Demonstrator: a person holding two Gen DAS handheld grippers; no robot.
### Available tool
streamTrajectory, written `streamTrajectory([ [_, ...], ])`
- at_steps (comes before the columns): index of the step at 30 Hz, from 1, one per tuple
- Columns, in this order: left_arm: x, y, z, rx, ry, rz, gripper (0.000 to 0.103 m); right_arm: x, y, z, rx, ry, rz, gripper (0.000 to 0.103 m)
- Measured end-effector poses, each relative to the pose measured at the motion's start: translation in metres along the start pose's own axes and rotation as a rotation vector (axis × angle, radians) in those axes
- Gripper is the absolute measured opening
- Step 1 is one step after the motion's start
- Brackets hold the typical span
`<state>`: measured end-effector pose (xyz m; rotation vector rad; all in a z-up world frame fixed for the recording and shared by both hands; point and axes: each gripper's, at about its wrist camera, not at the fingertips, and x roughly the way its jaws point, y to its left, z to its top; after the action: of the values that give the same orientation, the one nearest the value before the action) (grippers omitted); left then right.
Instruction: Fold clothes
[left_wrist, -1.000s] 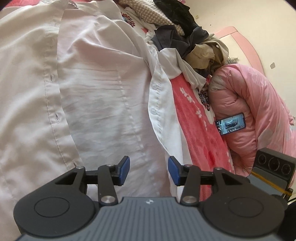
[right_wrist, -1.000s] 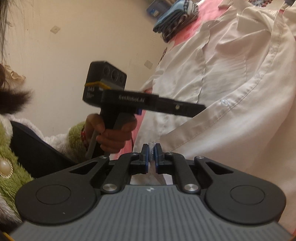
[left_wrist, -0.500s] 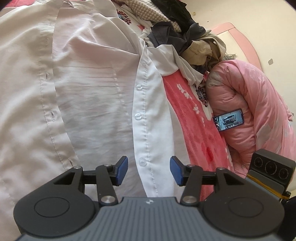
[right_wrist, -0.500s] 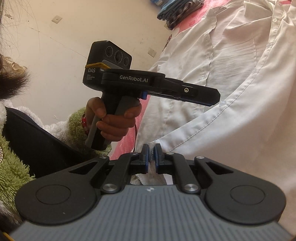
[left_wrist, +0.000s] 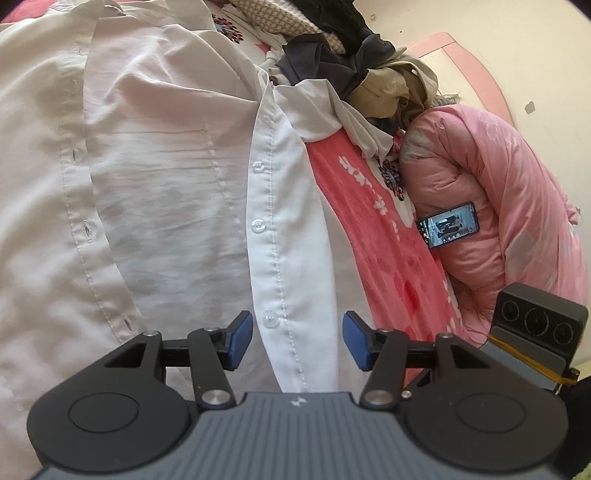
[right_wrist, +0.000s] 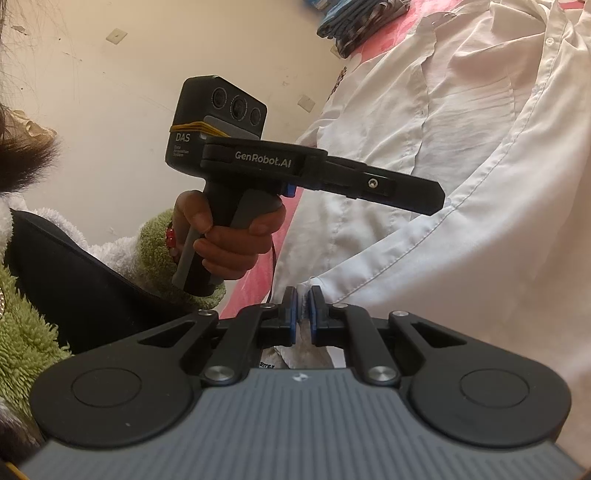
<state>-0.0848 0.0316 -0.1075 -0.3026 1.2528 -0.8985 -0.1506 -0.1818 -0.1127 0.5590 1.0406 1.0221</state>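
Lying spread across the bed, the white shirt covered most of the red floral bedcover, its button placket running down toward the left tool. That left tool hung just above the placket with its blue pads wide apart and nothing between them; one button sat just beyond the gap. In the right wrist view, the right tool had its pads drawn almost together on a corner of the shirt's hem, a thin pinch of white cloth caught between them. A hand gripped the handle of the left tool's body in that same view, with a fuzzy green sleeve at the wrist. Beyond the shirt, near the head of the bed, a heap of dark and beige clothes lay piled up. Beside it sat a bunched pink quilt with a phone resting on it, screen lit. A folded blue patterned garment lay at the far edge of the bed by the wall
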Motion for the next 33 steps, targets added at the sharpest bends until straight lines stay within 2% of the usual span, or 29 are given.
streamTrajectory([
  [16, 0.003, -0.002, -0.002, 0.025, 0.023, -0.01, 0.055, 0.001, 0.0, 0.0, -0.006, 0.014, 0.01, 0.006],
  [22, 0.01, -0.005, -0.003, 0.077, 0.075, -0.029, 0.061, 0.002, 0.001, 0.001, -0.015, 0.022, 0.016, 0.006],
  [28, 0.018, -0.004, 0.001, 0.092, 0.072, 0.016, 0.061, 0.002, 0.005, -0.001, -0.034, 0.035, 0.021, 0.006],
  [33, 0.033, 0.007, 0.02, 0.051, 0.073, 0.024, 0.06, 0.001, 0.007, -0.002, -0.05, 0.044, 0.024, 0.006],
])
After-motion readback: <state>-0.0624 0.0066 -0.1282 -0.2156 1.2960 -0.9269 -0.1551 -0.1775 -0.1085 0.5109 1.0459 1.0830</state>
